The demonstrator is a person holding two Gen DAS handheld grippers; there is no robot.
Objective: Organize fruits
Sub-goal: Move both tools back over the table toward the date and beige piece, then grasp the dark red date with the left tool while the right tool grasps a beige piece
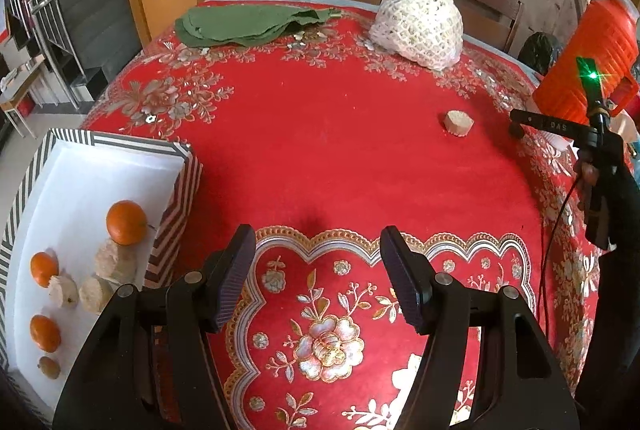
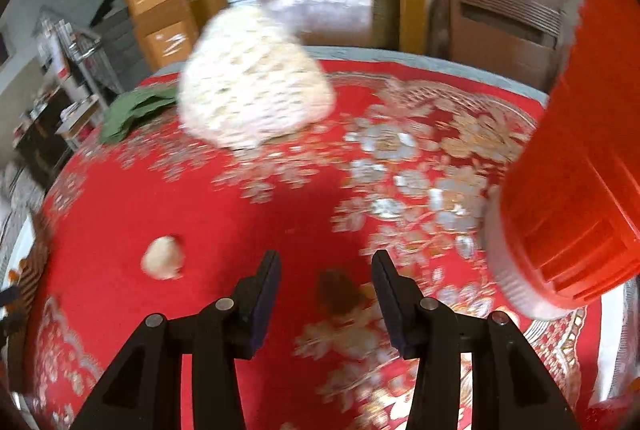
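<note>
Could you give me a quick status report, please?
Left gripper and right gripper open, empty. One wrapped fruit loose on the cloth; the rest in the box. Path clear.

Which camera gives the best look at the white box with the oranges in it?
The left wrist view. It shows the white box sharply at lower left, open, with its striped rim and the oranges inside. The right wrist view is blurred and catches only a sliver of it at the far left edge.

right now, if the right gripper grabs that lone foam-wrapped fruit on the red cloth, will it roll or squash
The foam-wrapped fruit looks squat with a flat top, so it probably sits still rather than rolling. Its netted sleeve likely gives under the pads, so the grip may feel spongy. It looks small, probably light.
</note>
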